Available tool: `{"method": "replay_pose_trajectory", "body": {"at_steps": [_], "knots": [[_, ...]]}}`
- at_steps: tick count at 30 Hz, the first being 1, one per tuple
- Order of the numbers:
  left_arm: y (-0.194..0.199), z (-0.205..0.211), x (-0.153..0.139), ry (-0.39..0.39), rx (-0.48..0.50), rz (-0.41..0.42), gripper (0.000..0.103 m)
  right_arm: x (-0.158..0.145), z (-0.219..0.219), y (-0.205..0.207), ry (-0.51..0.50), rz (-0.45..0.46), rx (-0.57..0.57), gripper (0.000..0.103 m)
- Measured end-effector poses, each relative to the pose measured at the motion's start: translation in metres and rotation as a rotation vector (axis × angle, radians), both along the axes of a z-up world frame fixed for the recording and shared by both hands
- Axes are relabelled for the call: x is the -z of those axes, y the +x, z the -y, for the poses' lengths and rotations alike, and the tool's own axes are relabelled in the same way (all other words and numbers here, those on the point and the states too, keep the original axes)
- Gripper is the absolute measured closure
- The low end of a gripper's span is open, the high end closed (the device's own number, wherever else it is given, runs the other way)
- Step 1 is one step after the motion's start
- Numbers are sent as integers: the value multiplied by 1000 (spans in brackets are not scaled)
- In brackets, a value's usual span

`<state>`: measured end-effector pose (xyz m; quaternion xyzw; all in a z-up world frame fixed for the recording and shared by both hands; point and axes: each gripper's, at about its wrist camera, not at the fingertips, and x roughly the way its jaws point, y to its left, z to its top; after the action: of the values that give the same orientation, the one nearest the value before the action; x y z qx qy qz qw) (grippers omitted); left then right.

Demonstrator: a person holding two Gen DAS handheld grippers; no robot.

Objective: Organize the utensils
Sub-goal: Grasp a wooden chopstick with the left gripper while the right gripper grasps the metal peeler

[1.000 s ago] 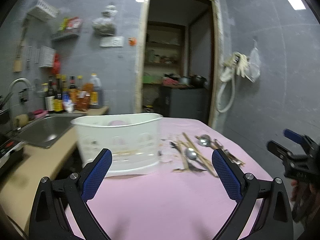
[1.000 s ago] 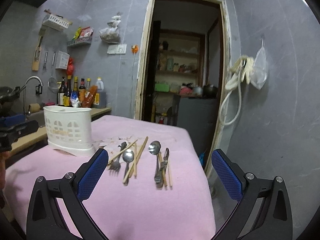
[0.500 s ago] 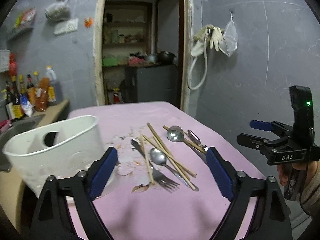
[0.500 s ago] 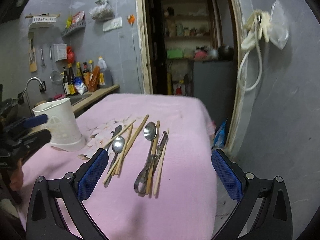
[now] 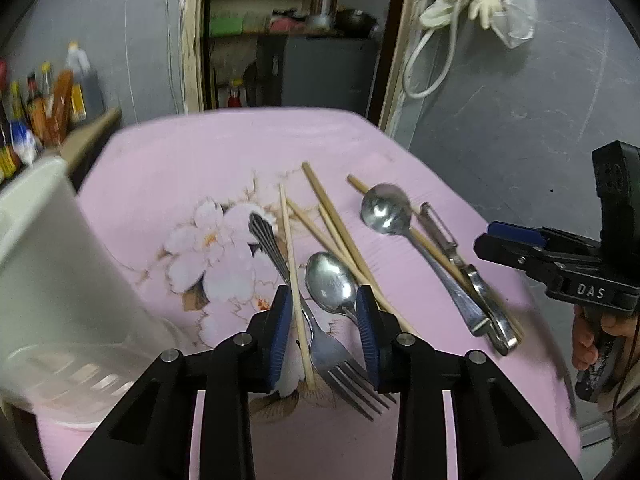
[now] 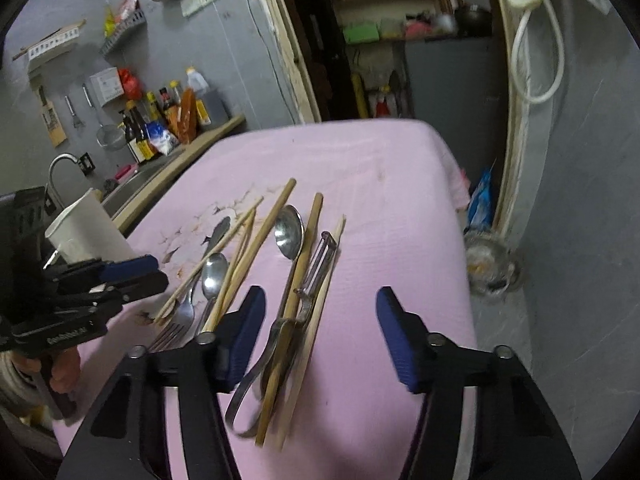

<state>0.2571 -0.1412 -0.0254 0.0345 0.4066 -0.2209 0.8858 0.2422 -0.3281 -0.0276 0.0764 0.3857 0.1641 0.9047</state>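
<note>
Left wrist view had my left gripper (image 5: 323,330) half-narrowed around the steel fork (image 5: 320,340) and a pale wooden chopstick (image 5: 294,280) on the pink cloth (image 5: 192,168), not yet pinching, right gripper (image 6: 320,328) spread wide; next, I judged, squeeze then carry to the white plastic caddy (image 5: 44,272).

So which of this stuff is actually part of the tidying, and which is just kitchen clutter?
Part of the job:
fork
two spoons
chopsticks
peeler
white utensil holder
left claw, closing around the fork
right claw, open

Just lying about:
sauce bottles
sink tap
hose
</note>
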Motion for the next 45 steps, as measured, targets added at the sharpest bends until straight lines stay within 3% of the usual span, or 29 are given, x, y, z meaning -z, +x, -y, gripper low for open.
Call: {"method": "replay_pose_trajectory", "body": {"at_steps": [11,14,16,23,31,37,45], "knots": [[26,-10,22,-1,-41,-127,87,13,0,52,39,-121,-1,68],[24,-9,22,0,-38,-138,98,14,-2,57,39,-131,-1,80],[23,-9,22,-9,-34,-152,100,16,-2,57,55,-144,-6,88],[10,-14,18,-51,-34,-189,101,10,-4,48,84,-132,-13,93],[-32,-45,10,-84,-41,-206,101,3,-6,21,106,-98,-36,97],[-54,-55,6,-44,3,-220,100,-2,-13,5,134,-82,-69,97],[-52,-43,4,54,64,-217,98,-3,-18,-9,109,-78,-83,97]]}}
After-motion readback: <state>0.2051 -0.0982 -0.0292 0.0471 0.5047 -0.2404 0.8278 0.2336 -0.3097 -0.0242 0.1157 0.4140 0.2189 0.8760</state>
